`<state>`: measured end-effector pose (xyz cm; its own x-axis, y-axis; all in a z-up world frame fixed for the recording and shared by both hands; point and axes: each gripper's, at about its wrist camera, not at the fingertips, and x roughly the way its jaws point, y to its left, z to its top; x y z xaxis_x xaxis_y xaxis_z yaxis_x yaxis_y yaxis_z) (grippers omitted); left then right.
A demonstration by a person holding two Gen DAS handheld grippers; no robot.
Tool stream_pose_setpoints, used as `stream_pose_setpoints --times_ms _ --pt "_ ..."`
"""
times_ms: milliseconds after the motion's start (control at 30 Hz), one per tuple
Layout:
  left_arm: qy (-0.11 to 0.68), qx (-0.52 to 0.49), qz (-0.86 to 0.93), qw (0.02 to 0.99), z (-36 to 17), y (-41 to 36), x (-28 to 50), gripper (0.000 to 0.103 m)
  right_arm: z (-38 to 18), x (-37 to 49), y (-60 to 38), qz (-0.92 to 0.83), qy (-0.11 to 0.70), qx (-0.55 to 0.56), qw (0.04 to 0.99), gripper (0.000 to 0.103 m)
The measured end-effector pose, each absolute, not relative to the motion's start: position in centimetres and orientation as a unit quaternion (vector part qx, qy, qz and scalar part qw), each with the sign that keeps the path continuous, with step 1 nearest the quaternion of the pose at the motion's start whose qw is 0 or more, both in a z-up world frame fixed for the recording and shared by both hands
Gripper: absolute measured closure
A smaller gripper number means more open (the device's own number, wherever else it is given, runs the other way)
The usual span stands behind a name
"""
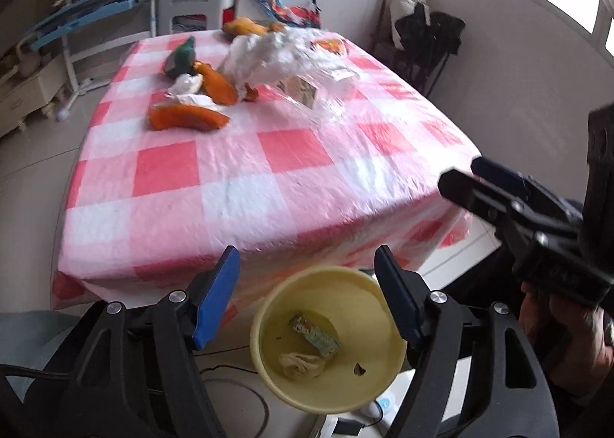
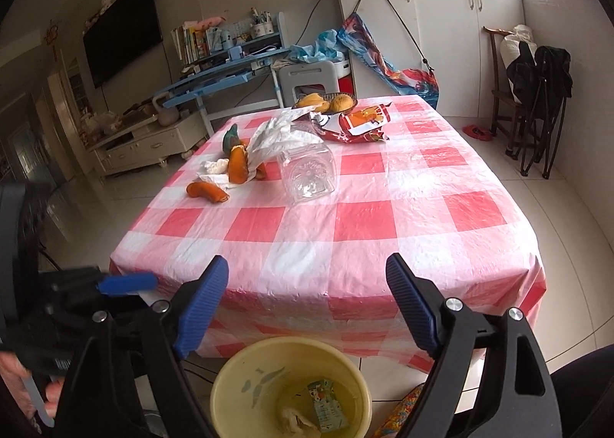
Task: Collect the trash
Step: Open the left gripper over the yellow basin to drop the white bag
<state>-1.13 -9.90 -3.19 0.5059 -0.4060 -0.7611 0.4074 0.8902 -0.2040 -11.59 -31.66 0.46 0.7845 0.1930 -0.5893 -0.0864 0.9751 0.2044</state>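
Note:
A yellow bin [image 1: 383, 369] [image 2: 238, 372] stands on the floor by the table's near edge; a small carton [image 1: 315, 334] [image 2: 326, 405] and a crumpled tissue [image 1: 301, 363] lie in it. My left gripper [image 1: 307, 296] is open and empty above the bin. My right gripper [image 2: 307, 303] is open and empty above the bin too, and shows at the right of the left wrist view [image 1: 460, 188]. On the checked table [image 2: 364, 223] lie orange peels [image 2: 207, 190], a clear plastic jar [image 2: 307, 173], a white bag [image 2: 280, 135] and a red snack wrapper [image 2: 360, 123].
A green object [image 2: 231, 139] and a fruit basket [image 2: 330, 102] sit at the table's far side. A blue desk [image 2: 222, 81], a white chair [image 2: 309, 81] and a TV stand [image 2: 146, 146] are behind. A chair with dark clothes [image 2: 537, 89] stands at the right wall.

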Motion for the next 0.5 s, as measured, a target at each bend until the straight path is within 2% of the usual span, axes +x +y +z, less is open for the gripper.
stream_pose_setpoints --times_ms 267,500 --pt "0.393 -0.070 -0.134 0.907 -2.1 -6.4 0.6 0.030 -0.1 -11.5 -29.1 0.091 0.330 0.029 0.939 0.021" --pt "0.365 -0.086 -0.059 0.925 -2.2 -5.5 2.1 0.026 0.1 -11.8 -27.4 0.108 0.325 -0.008 0.939 0.019"
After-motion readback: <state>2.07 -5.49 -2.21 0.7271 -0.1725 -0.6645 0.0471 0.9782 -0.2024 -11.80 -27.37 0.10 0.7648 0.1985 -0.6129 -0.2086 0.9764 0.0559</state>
